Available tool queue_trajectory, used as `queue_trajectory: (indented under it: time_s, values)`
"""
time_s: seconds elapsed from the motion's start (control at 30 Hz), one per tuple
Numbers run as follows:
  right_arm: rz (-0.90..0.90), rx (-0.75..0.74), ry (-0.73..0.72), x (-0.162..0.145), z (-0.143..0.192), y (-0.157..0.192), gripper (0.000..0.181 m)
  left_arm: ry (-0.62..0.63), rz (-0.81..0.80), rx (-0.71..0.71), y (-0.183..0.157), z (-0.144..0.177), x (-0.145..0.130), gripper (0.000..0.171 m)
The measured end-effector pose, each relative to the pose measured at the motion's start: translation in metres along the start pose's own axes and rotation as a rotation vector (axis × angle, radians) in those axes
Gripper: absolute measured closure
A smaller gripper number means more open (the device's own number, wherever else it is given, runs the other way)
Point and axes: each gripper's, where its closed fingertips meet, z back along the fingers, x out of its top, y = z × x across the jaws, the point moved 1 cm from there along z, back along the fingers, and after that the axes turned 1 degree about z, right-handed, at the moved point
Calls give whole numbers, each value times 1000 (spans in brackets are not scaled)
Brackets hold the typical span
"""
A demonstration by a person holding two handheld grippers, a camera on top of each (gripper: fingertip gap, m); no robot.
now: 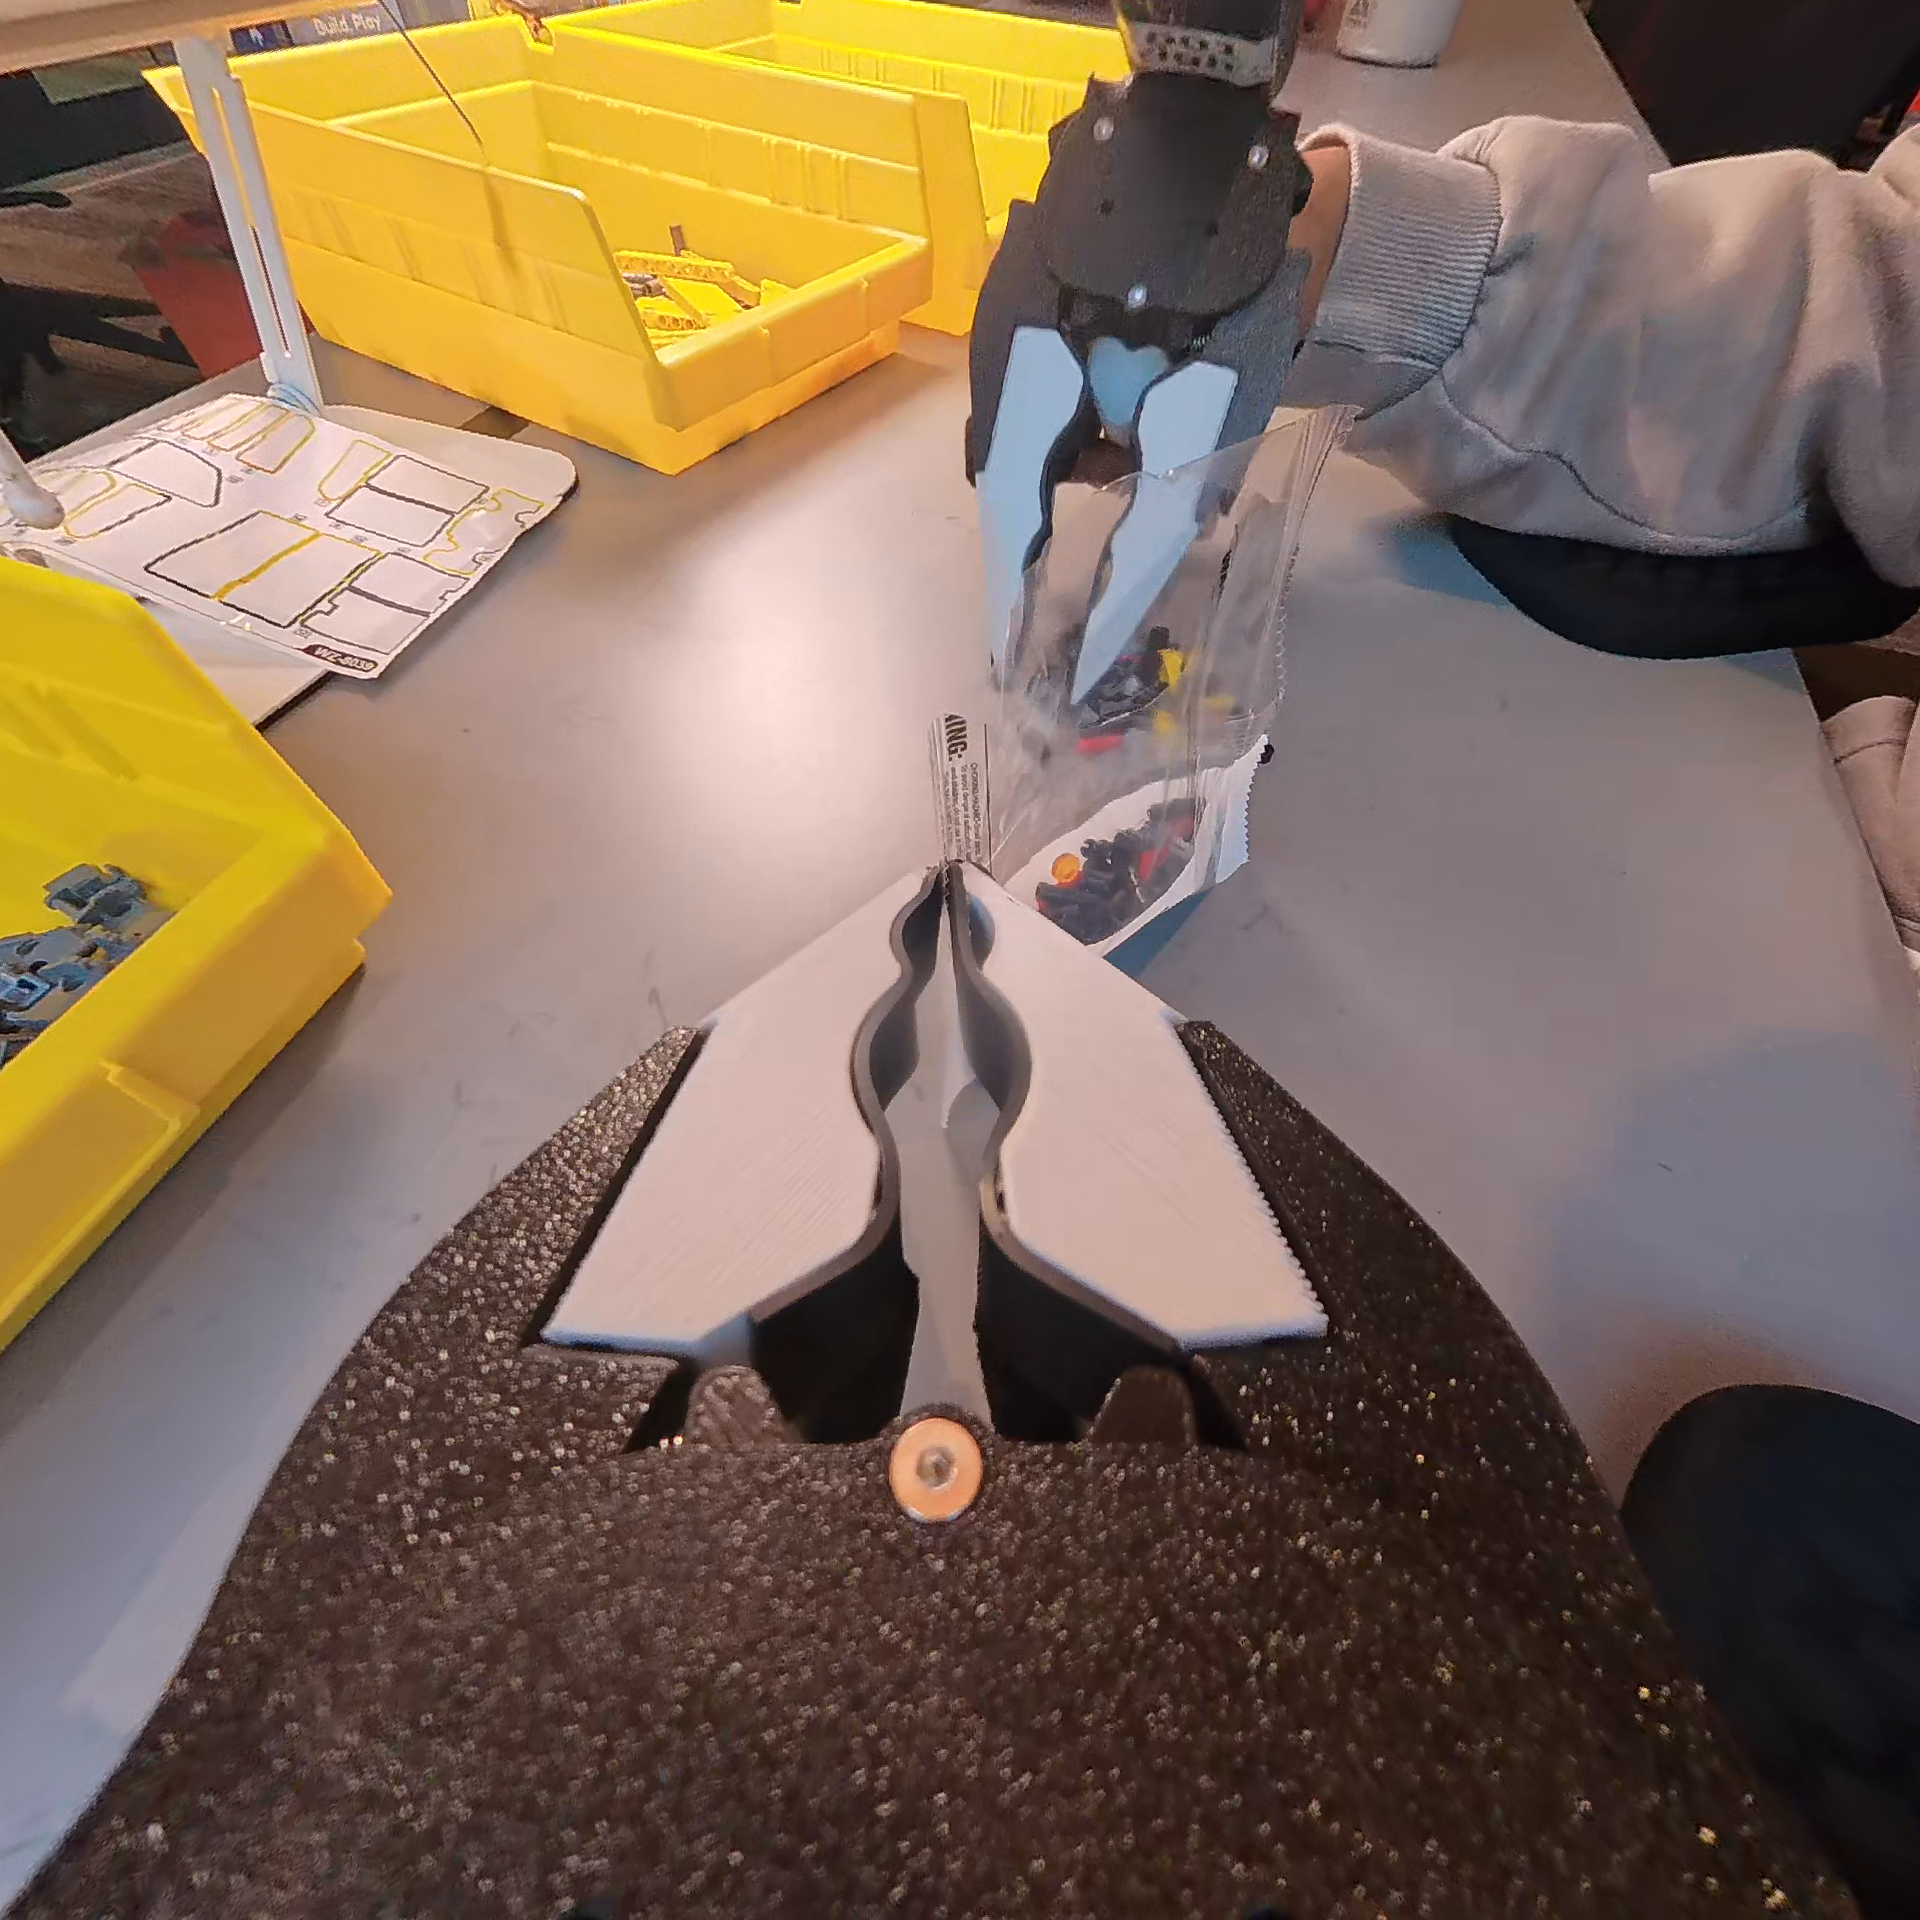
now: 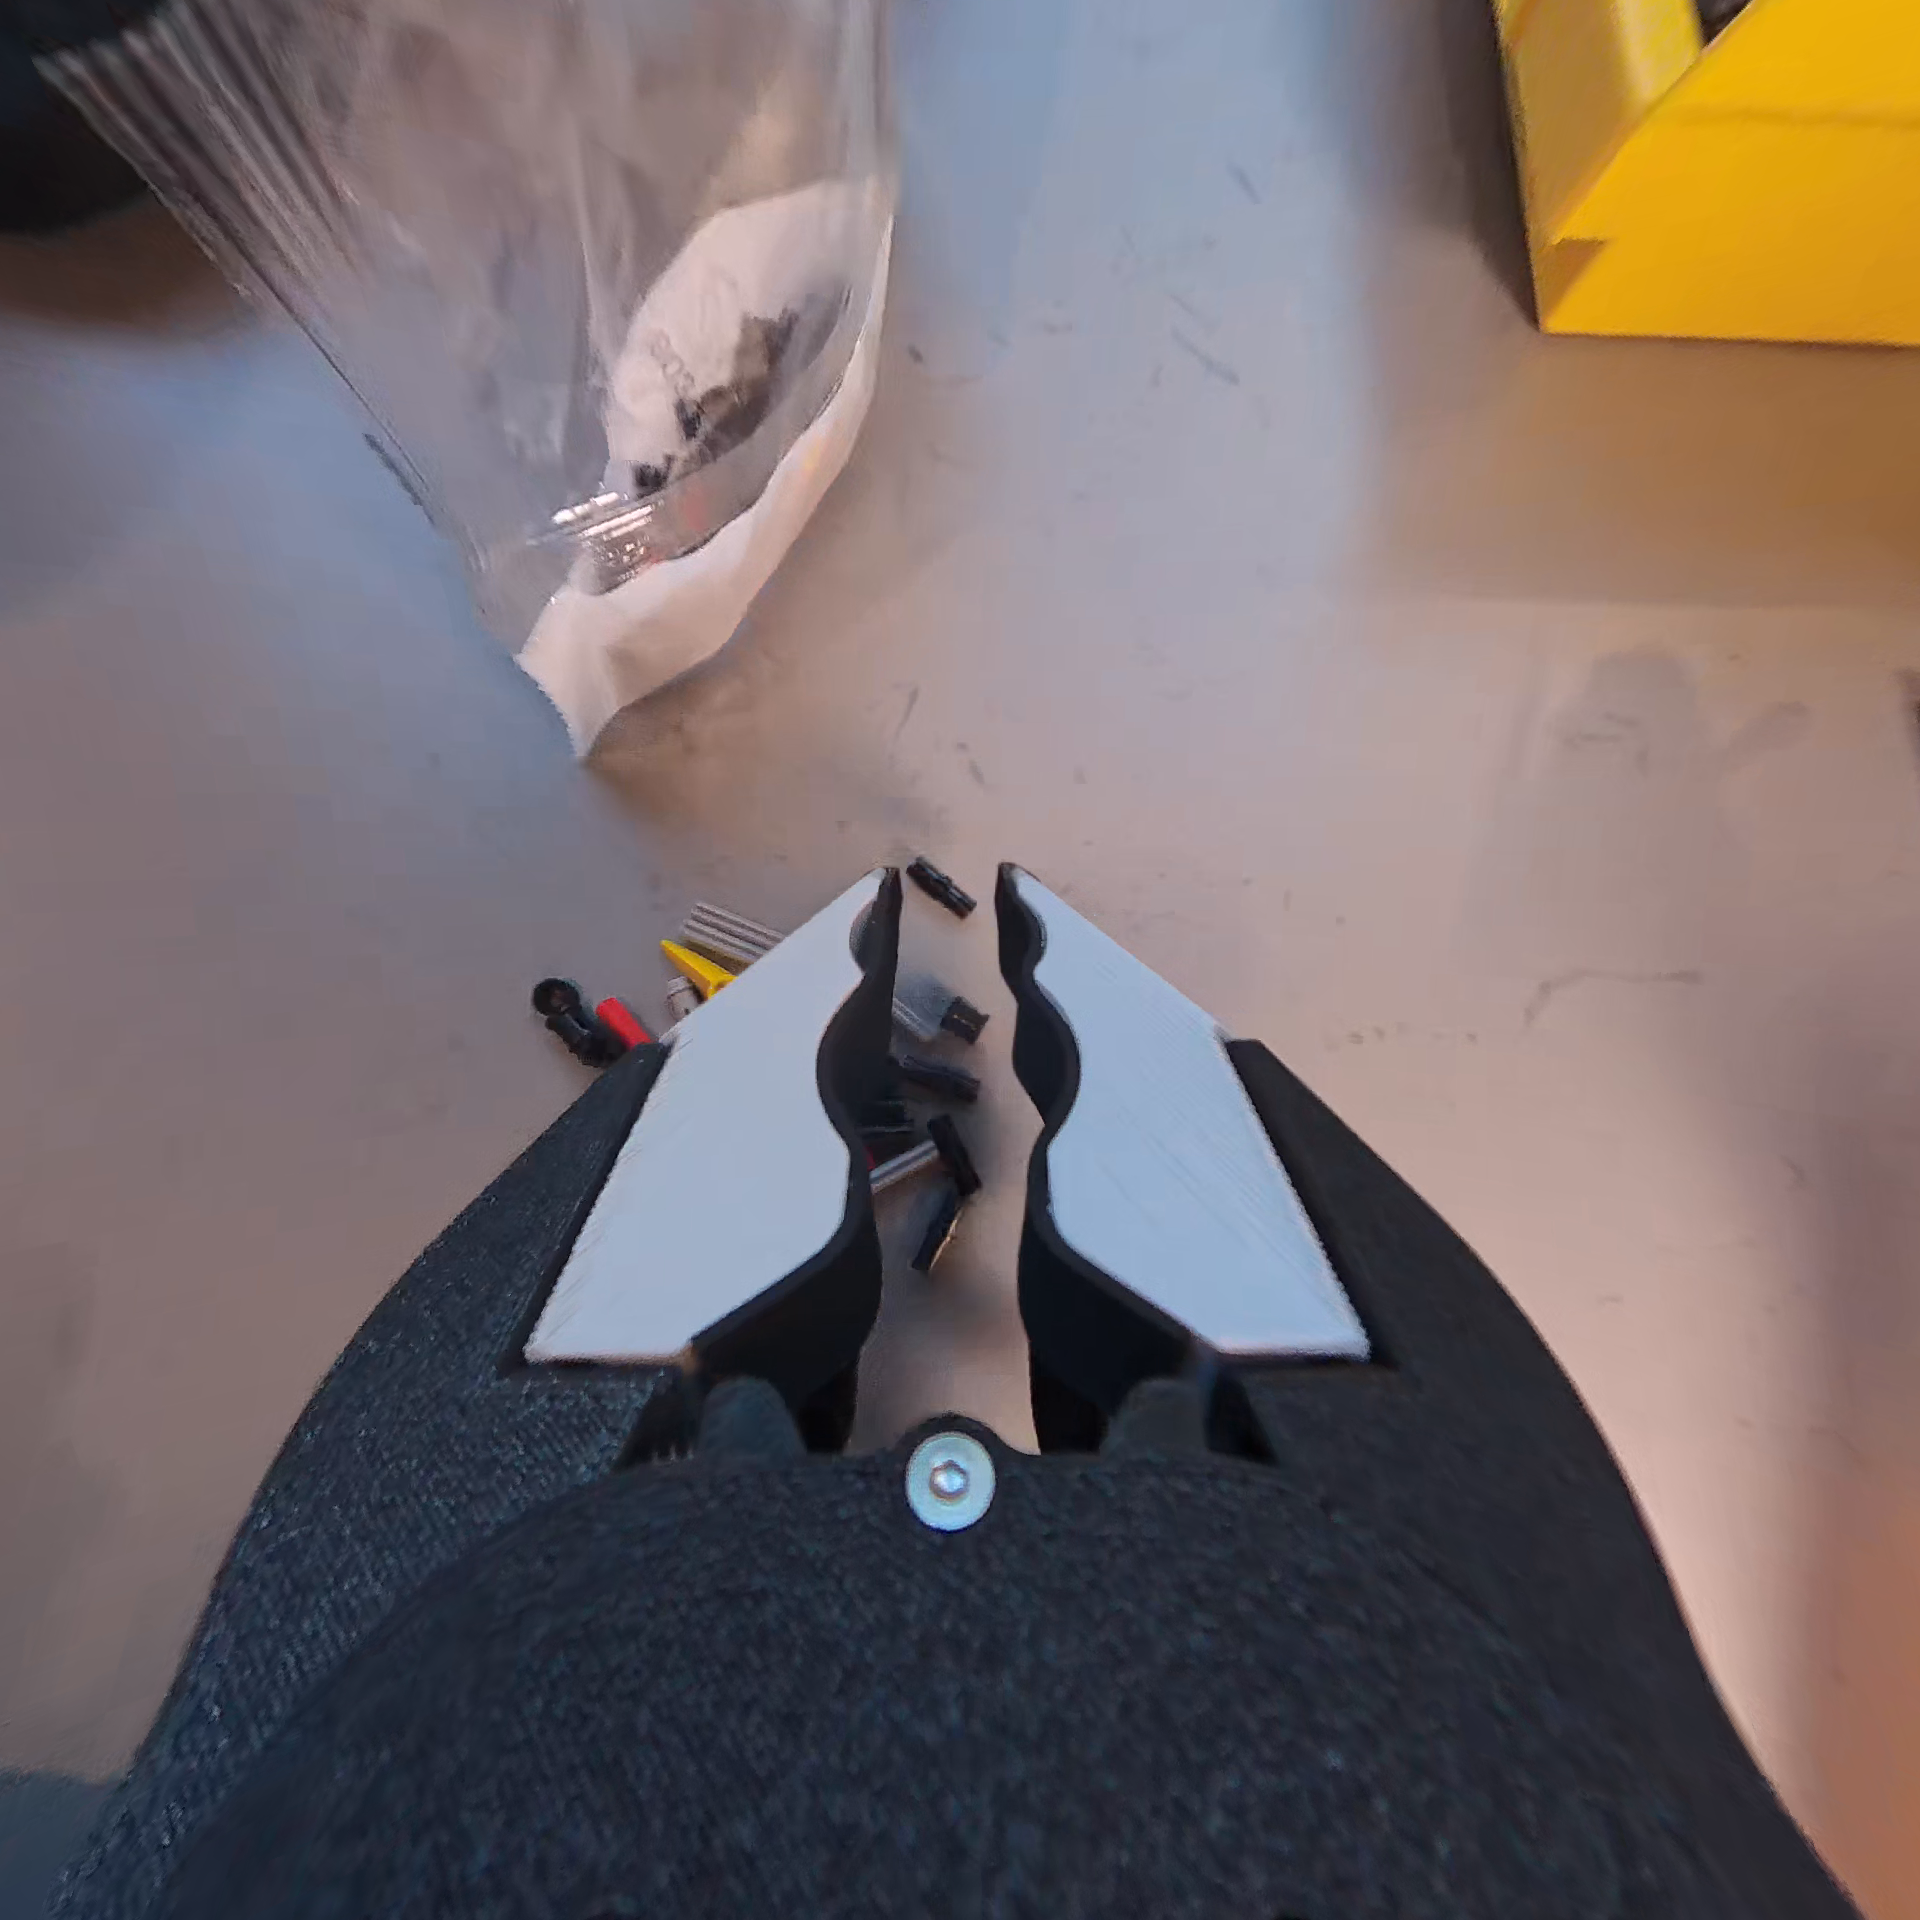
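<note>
Left tool (image 1: 951,878) pinches clear bag (image 1: 1143,623); right tool (image 2: 945,883) gapes downward.

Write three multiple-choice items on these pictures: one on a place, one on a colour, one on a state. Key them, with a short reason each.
1. Where do the loose small parts lie?
A. in a bin
B. on the grey table, between the right gripper fingers
C. on the printed sheet

2. What colour are the storage bins?
A. blue
B. red
C. yellow

3. How is the left gripper?
A. shut on the clear bag
B. wide open
C. out of view

Key: 1 B, parts show between the open fingers; 2 C, all bins are yellow; 3 A, its tips pinch the bag's edge.
</note>
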Motion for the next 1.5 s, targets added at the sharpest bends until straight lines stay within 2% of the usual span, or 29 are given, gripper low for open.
queue_trajectory:
  time_s: [0.07,0.13,0.37,0.47,0.57,0.67,0.8,0.87,0.93,1.0,1.03,1.17,1.23,1.33,1.5]
  values:
    - [-2,24,21,-4,-9,2,164,0,-1,2,0,0,0,171]
    - [4,38,57,-8,-14,3,176,1,-2,3,0,0,0,171]
    - [3,47,35,-3,-10,4,177,-2,-1,11,1,-1,0,171]
    - [-16,17,-131,29,14,1,177,-1,-3,14,1,-2,0,171]
    - [-22,-47,-407,90,55,0,177,-2,-4,14,1,-2,1,171]
    - [-5,-85,-509,127,63,10,177,-2,-5,14,1,-2,1,171]
    - [4,-140,-440,130,30,13,171,-3,-6,15,1,-2,1,171]
    - [-36,-135,-490,132,31,8,163,-4,-4,16,1,-1,0,171]
    - [-89,-101,-561,134,47,3,163,-3,-5,20,2,-1,0,171]
    - [-110,-61,-546,124,60,0,164,-3,-5,23,2,0,0,171]
    - [-102,-50,-486,111,61,-2,164,-3,-5,24,3,0,0,171]
    - [17,-103,-48,17,34,-15,166,-4,-7,25,3,0,0,171]
    - [11,-62,55,-11,19,-12,166,-5,-7,25,3,0,0,171]
    - [-29,-25,67,-22,9,-11,166,-4,-8,27,3,0,0,171]
    - [-51,29,66,-23,7,-3,167,-3,-11,29,4,1,-1,171]
